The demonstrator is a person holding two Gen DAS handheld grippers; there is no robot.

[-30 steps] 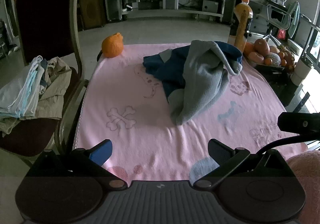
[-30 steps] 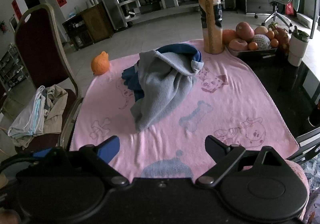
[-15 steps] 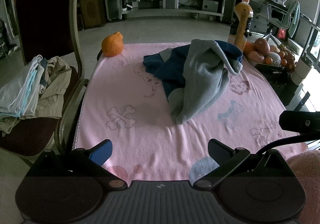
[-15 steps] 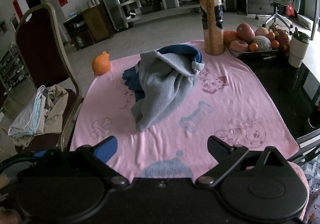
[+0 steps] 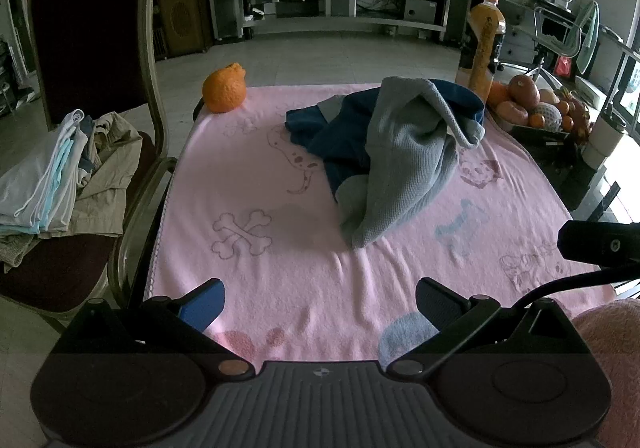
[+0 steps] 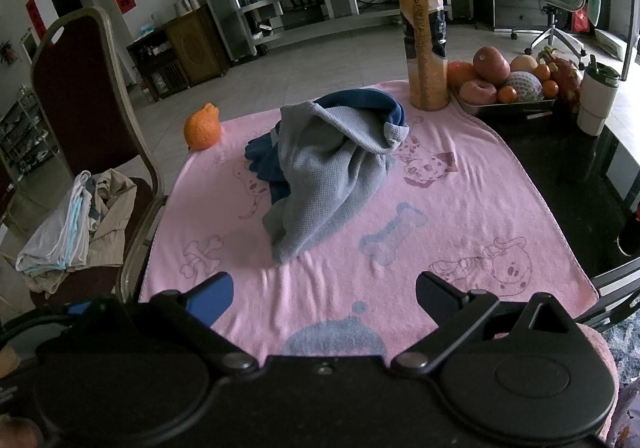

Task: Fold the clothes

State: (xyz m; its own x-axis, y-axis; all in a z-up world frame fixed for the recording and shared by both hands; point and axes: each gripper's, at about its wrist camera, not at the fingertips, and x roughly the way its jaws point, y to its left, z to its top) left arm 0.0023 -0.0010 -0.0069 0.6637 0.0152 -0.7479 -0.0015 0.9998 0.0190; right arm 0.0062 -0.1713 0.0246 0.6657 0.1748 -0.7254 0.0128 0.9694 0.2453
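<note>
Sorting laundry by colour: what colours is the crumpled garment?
Grey outside, navy blue inside garment; right wrist view.

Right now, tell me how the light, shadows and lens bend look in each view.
Left wrist view: dim, daylight flaring at the right edge, a soft round shadow on the pink blanket, chair bowed by the fisheye, corners black. Right wrist view: a bit brighter, the same shadow left of the clothes, bottle sharp, gripper body dark.

Bare pink blanket is left open around the crumpled garment. The far side is crowded by an orange, bottle and fruit tray.
</note>
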